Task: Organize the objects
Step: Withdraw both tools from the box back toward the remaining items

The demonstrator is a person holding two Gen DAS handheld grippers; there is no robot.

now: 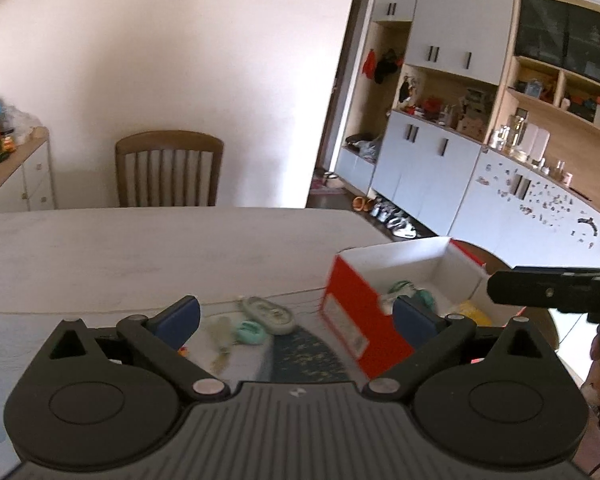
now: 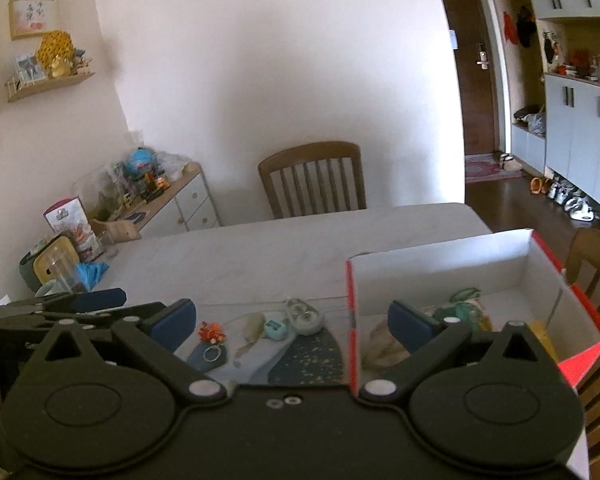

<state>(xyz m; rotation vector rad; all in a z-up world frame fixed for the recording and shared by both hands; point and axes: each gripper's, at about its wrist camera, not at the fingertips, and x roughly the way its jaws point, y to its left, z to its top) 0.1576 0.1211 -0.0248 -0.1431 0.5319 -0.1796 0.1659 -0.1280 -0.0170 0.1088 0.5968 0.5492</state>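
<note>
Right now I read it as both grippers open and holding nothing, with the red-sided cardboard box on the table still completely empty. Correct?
Not quite. Both the left gripper and the right gripper are open and hold nothing, but the red-sided cardboard box with the white interior is not empty: the right wrist view shows a teal-green item and a yellow item already inside it.

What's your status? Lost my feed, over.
Both hand-held grippers open, left and right, holding nothing. Small items loose on table, some already in red box. Nothing in the way.
</note>
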